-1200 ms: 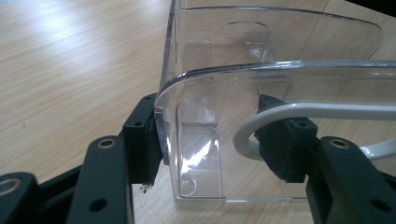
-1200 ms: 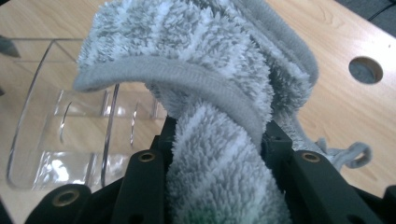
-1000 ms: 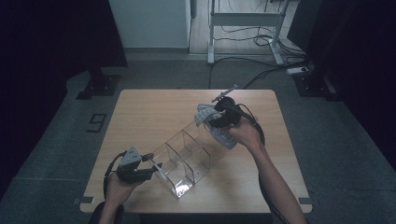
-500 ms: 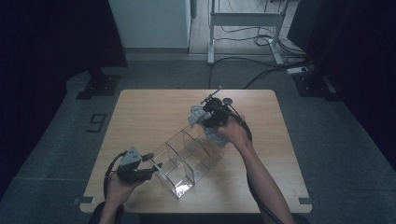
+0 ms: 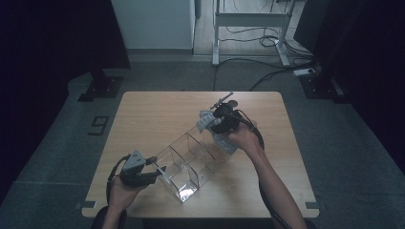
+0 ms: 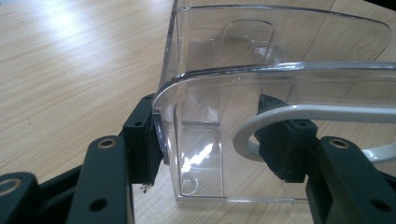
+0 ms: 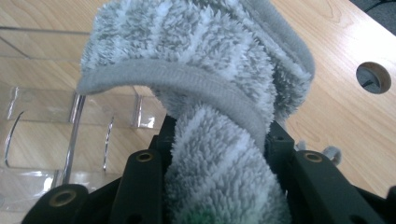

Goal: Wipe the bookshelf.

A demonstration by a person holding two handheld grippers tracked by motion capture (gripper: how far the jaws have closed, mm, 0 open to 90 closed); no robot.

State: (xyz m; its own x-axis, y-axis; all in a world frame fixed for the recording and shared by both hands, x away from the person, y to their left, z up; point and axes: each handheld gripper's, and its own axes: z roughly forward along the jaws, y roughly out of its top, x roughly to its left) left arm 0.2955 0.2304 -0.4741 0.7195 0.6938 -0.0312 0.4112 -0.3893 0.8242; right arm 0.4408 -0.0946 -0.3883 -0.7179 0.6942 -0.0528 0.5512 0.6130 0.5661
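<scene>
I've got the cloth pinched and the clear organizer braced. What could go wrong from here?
1. The right gripper pinches a thick bunched cloth; its loose fold could catch on a divider of the clear organizer rather than going in.
2. The left gripper clamps one thin corner wall; a hard wipe might twist or slide the organizer.
3. The organizer's near corner sits close to the table edge.

Your left claw (image 5: 160, 171) and right claw (image 5: 206, 125) each have two black jaws with brass-ringed screw holes, a grey three-cornered plate on top and a black cable behind. Your forearms are without sleeves.
</scene>
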